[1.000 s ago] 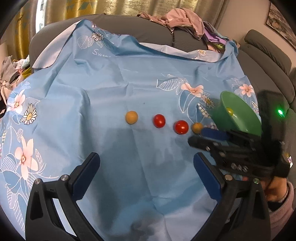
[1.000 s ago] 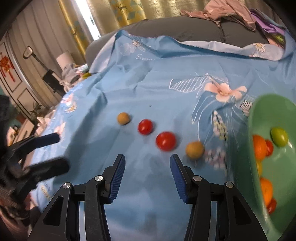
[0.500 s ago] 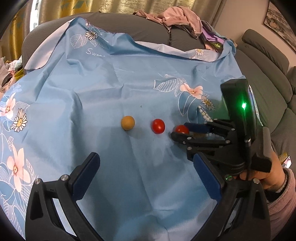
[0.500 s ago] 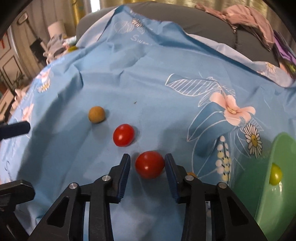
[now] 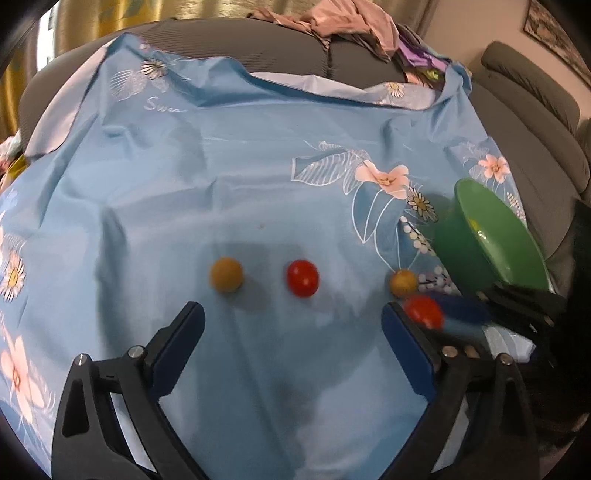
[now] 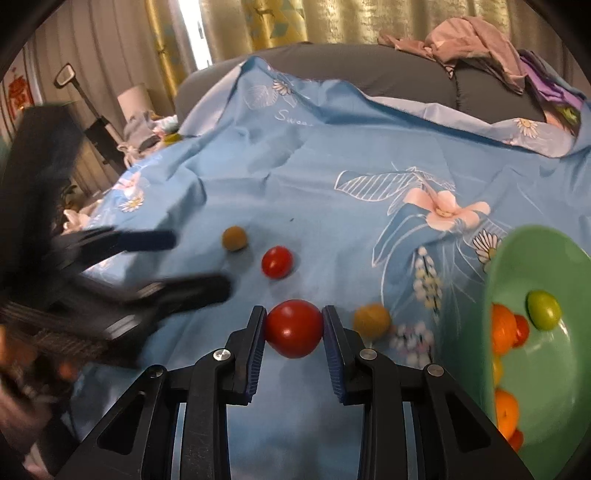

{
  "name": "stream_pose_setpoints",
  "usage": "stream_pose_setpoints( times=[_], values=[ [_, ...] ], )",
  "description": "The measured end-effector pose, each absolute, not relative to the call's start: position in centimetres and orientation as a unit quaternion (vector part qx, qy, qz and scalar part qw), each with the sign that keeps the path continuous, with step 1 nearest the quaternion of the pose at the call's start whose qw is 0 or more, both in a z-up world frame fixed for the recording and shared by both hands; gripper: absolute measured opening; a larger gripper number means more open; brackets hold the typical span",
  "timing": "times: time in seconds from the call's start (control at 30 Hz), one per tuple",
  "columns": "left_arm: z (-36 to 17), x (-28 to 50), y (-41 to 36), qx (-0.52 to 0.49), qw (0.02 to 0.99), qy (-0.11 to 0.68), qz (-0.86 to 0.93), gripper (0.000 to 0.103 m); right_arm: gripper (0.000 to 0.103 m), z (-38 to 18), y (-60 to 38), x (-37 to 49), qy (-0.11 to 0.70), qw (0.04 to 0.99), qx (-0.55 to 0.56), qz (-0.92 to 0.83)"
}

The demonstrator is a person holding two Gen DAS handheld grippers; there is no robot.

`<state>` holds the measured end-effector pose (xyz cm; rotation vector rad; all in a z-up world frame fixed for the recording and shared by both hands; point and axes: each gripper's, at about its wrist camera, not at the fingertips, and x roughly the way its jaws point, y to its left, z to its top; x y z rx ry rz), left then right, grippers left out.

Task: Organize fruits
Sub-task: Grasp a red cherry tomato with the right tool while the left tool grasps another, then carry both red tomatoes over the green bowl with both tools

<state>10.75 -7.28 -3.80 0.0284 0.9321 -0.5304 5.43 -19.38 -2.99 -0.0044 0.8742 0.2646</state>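
Our right gripper [image 6: 293,328] is clamped tight on a red tomato [image 6: 293,328], both pads pressed to its sides. Our left gripper [image 5: 291,332] hangs to the left, jaws spread wide, holding nothing.

Support: grey sofa [image 5: 303,48], its seat draped with a light blue floral cloth [image 5: 240,166], creased, its far edge folded back to show a pale underside.

On the cloth, in a row across the middle: one tan round fruit [image 5: 226,274] at left; one red tomato [image 5: 303,278] just right of it; a second tan fruit [image 5: 403,281] further right, near a green bowl [image 5: 495,236] at the right edge, holding orange, red and green fruits.

On the sofa back, far right: heaped pink and purple clothing [image 5: 347,22].
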Motion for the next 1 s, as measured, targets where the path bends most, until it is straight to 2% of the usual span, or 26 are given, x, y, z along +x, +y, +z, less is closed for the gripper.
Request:
stream_pose_setpoints(
  times=[0.07, 0.13, 0.2, 0.43, 0.5, 0.67, 0.8, 1.0],
  values=[
    [-4.3, 11.4, -8.3, 0.026, 0.856, 0.447, -0.258, 0.084, 0.032, -3.0, -19.6, 4.7, 0.421, 0.896, 0.007, 0.139],
    [-4.8, 12.1, -9.3, 0.038, 0.855, 0.45, -0.256, 0.082, 0.032, -3.0, -19.8, 4.0, 0.419, 0.896, 0.012, 0.146],
    [-5.3, 12.7, -9.9, 0.042, 0.853, 0.452, -0.257, 0.07, 0.032, -3.0, -19.9, 3.7, 0.416, 0.896, 0.018, 0.151],
    [-6.7, 14.1, -11.1, 0.047, 0.84, 0.477, -0.253, 0.052, 0.032, -2.8, -20.8, 3.1, 0.403, 0.9, 0.042, 0.159],
    [-6.9, 14.3, -11.3, 0.054, 0.838, 0.483, -0.248, 0.042, 0.032, -2.7, -21.0, 3.1, 0.399, 0.902, 0.047, 0.161],
    [-7.1, 14.7, -11.5, 0.068, 0.839, 0.491, -0.226, 0.029, 0.032, -2.6, -21.2, 2.8, 0.392, 0.904, 0.056, 0.164],
    [-7.2, 15.1, -11.6, 0.072, 0.839, 0.492, -0.221, 0.025, 0.032, -2.3, -21.3, 2.4, 0.387, 0.906, 0.057, 0.162],
    [-7.1, 15.3, -11.8, 0.072, 0.834, 0.502, -0.219, 0.024, 0.032, -1.9, -21.9, 1.6, 0.38, 0.91, 0.064, 0.153]
  ],
)
